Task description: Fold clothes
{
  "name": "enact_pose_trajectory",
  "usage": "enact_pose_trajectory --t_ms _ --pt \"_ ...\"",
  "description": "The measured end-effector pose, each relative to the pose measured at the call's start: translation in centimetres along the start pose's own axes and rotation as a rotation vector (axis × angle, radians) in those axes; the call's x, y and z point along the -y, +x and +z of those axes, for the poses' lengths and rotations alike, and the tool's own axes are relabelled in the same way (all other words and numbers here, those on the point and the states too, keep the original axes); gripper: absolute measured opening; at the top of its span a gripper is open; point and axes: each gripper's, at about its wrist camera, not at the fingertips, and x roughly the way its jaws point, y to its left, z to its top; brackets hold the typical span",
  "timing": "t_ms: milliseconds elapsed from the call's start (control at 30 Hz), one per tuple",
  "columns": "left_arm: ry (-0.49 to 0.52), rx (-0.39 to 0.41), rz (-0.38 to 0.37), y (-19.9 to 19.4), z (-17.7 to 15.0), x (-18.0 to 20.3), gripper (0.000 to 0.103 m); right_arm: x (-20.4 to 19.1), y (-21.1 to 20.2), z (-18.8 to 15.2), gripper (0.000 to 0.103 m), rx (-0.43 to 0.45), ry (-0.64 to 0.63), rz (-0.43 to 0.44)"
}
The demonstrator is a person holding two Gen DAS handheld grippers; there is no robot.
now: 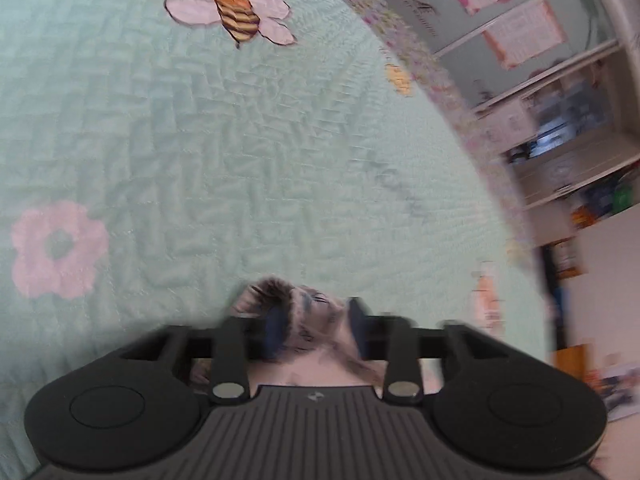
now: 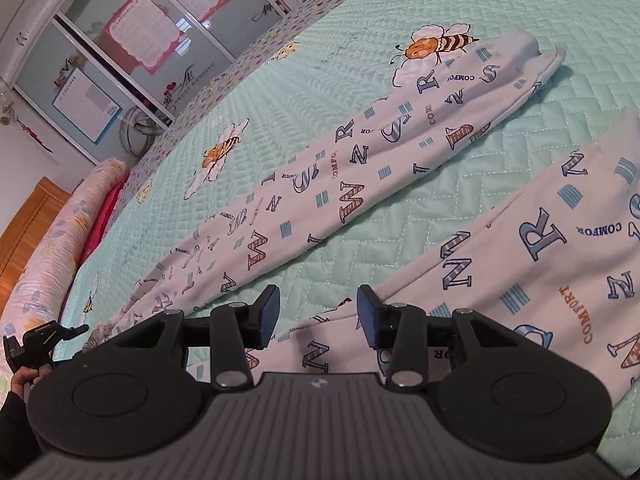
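Green quilted bed (image 2: 400, 216) carries lettered trousers (image 2: 540, 264); right fingers (image 2: 318, 314) gape over their edge, left fingers (image 1: 316, 326) pinch cloth.

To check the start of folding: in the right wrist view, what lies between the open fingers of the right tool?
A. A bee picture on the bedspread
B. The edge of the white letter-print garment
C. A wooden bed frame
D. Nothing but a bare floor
B: the right tool stands open over the edge of the white letter-print garment, which lies on the green bedspread.
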Motion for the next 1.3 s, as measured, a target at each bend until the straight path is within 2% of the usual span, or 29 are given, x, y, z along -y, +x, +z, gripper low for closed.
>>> enact_pose_trajectory --t_ms 33,133,167,233,300,333,400,467,567,667,767,900,1000,1067,1167,1233,1300 --pt "0.021 0.038 0.024 -0.3 -0.1 0.2 0.007 0.0 0.0 0.0 0.044 -0.001 -0.001 -0.001" --pt "-0.012 0.224 -0.033 -3.0 -0.3 -0.1 0.006 0.1 -0.2 0.1 0.044 -0.001 0.001 -0.003" --pt "-0.034 0.260 -0.034 -3.5 -0.2 -0.4 0.007 0.2 -0.1 0.0 0.044 -0.002 0.001 -0.004" --pt "-0.084 0.218 0.004 -2.5 0.4 -1.3 0.008 0.2 0.1 -0.1 0.044 -0.005 0.001 -0.007" --pt "-0.108 0.111 -0.047 -1.0 0.8 -2.4 0.009 0.1 0.0 -0.3 0.044 -0.002 -0.008 -0.007" --pt "-0.111 0.091 -0.059 -0.7 0.7 -2.8 0.011 0.1 -0.1 -0.3 0.044 -0.001 -0.009 -0.005" --pt "-0.096 0.118 -0.051 -1.7 0.3 -2.9 0.037 0.1 -0.3 -0.2 0.044 0.001 -0.007 -0.002" --pt "-0.110 0.145 -0.065 -3.2 -0.4 -3.1 0.045 0.1 -0.4 -0.1 0.044 0.004 0.000 0.000" --pt "-0.086 0.188 -0.065 -6.2 -2.0 -2.9 0.046 0.0 -0.9 -0.1 0.044 0.018 0.003 0.012" --pt "-0.065 0.232 -0.088 -9.6 -4.5 -2.3 0.046 -1.3 -1.5 0.0 0.044 0.036 -0.029 0.075" --pt "-0.039 0.255 -0.127 -11.7 -8.0 -1.6 0.048 -4.8 -1.4 -0.4 0.044 0.015 -0.145 0.187" --pt "0.005 0.213 -0.140 -12.0 -13.3 -0.7 0.048 -12.8 1.0 -2.9 0.043 -0.037 -0.488 0.249" --pt "0.031 0.176 -0.129 -11.6 -16.2 -0.7 0.048 -19.0 3.9 -6.3 0.042 -0.021 -0.836 0.219" --pt "0.017 0.147 -0.134 -11.0 -17.3 -1.3 0.048 -22.2 6.1 -8.4 0.040 -0.014 -1.014 0.213" --pt "0.035 0.135 -0.107 -10.4 -18.3 -1.8 0.048 -25.2 9.6 -10.3 0.038 -0.038 -1.127 0.182" --pt "0.021 0.128 -0.103 -10.0 -18.4 -2.8 0.047 -26.2 12.2 -11.1 0.037 -0.064 -1.176 0.108" --pt "0.000 0.129 -0.119 -10.2 -18.2 -3.7 0.044 -26.0 14.6 -11.6 0.016 -0.095 -1.216 0.017"
